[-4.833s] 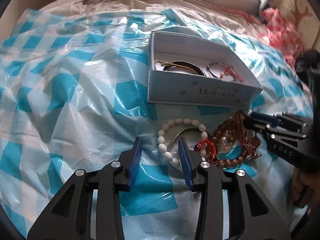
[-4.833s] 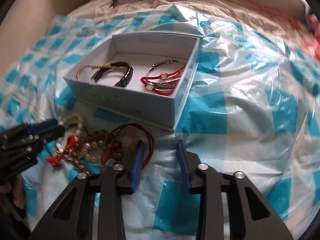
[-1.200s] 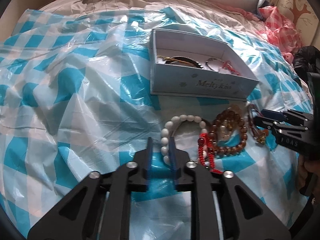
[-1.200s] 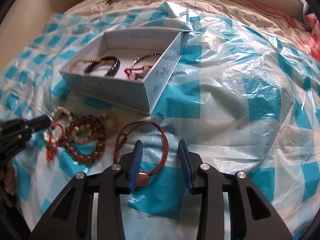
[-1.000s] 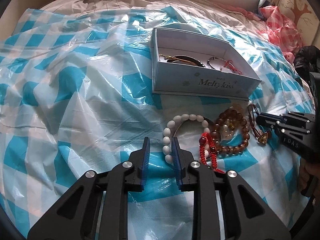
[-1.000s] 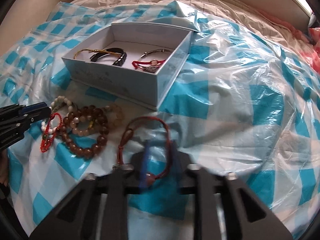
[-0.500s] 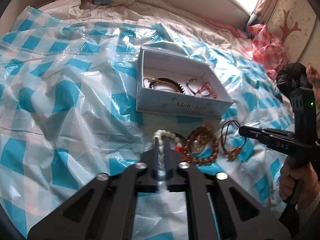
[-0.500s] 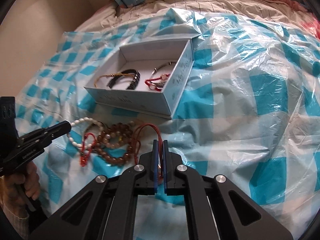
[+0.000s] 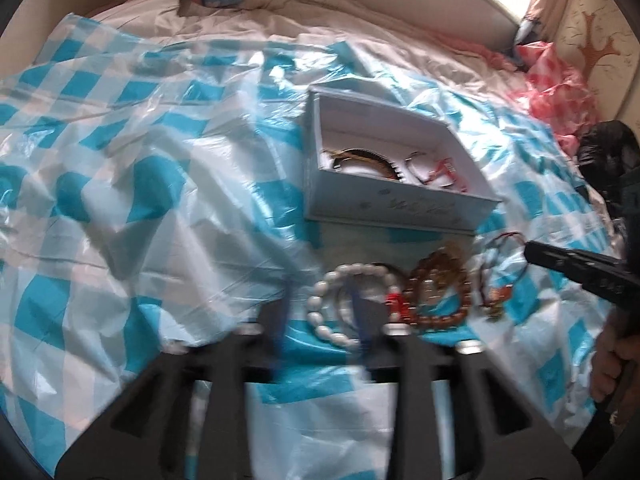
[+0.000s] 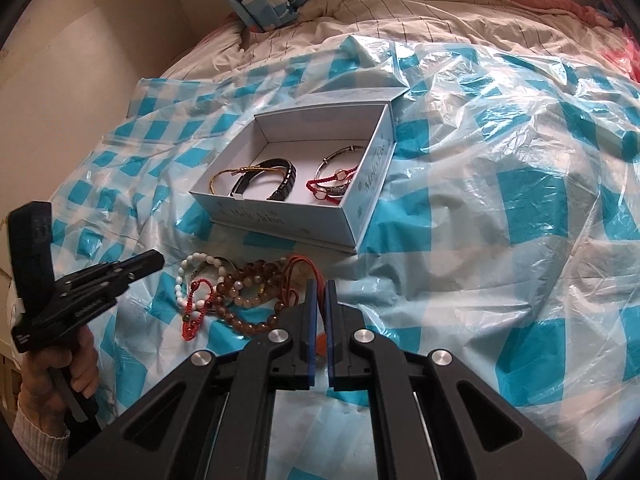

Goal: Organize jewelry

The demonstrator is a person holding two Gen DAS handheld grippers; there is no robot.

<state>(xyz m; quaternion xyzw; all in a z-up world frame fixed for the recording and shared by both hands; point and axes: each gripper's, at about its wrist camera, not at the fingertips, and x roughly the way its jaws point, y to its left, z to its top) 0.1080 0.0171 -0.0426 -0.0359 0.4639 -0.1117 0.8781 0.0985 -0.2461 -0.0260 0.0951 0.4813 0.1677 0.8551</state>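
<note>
Right gripper (image 10: pixel 320 292) clamped on red cord bracelet (image 10: pixel 298 276); left gripper (image 9: pixel 320 312) opening

- The right gripper (image 10: pixel 319 286) has black angular plastic arms with triangular cut-outs, four round silver screws, and thin blue pads (image 10: pixel 307 320).
- The left gripper (image 10: pixel 154 259), at the left of the frame, is black with small white lettering.
- A pale ribbed sleeve cuff (image 10: pixel 38 434) shows at lower left.

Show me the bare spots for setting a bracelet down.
Free: the far half of the white cardboard box floor, and the blue-checked plastic sheet right of it. Crowded: the strip before the box, with white bead bracelet and brown bead bracelets.
</note>
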